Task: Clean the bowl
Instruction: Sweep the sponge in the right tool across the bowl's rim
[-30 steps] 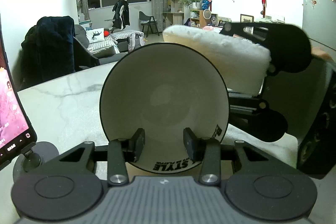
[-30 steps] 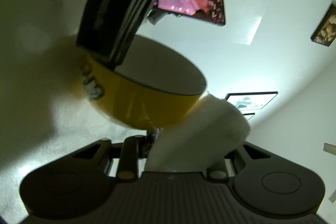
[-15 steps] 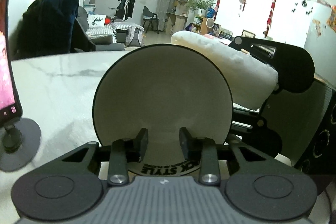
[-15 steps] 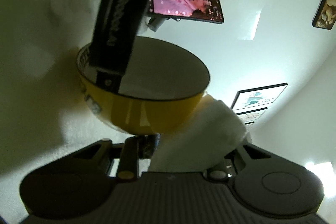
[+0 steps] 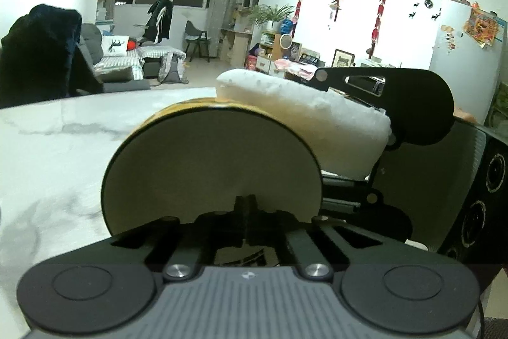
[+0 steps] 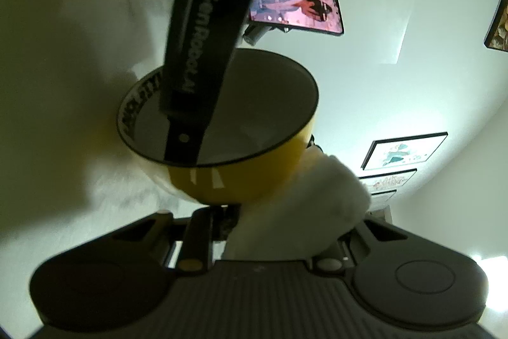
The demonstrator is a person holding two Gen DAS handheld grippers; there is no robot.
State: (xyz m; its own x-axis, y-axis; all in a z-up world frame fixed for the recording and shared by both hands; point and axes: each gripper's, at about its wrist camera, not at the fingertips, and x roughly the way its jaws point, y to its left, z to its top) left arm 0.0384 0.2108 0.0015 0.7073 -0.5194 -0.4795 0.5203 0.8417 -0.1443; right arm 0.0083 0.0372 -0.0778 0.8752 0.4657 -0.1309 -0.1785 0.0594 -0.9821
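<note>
The bowl (image 5: 209, 167) is yellow outside and pale inside, with black lettering on its rim. My left gripper (image 5: 244, 205) is shut on its near rim and holds it tilted above the marble table (image 5: 57, 148). My right gripper (image 6: 270, 221) is shut on a white fluffy cloth (image 6: 301, 208), which presses against the bowl's yellow outer wall (image 6: 241, 180). In the left wrist view the cloth (image 5: 304, 126) lies behind the bowl's right side, with the right gripper's black body (image 5: 412, 104) beside it.
A phone on a stand (image 6: 295, 8) shows a pink screen beyond the bowl. A black speaker-like box (image 5: 476, 186) stands at the right. A dark jacket on a chair (image 5: 41, 53) is at the table's far left edge.
My left gripper's fingers have closed fully on the bowl's rim. The bowl has tilted so its yellow outside shows at the top. The cloth stays against the bowl's outer wall.
</note>
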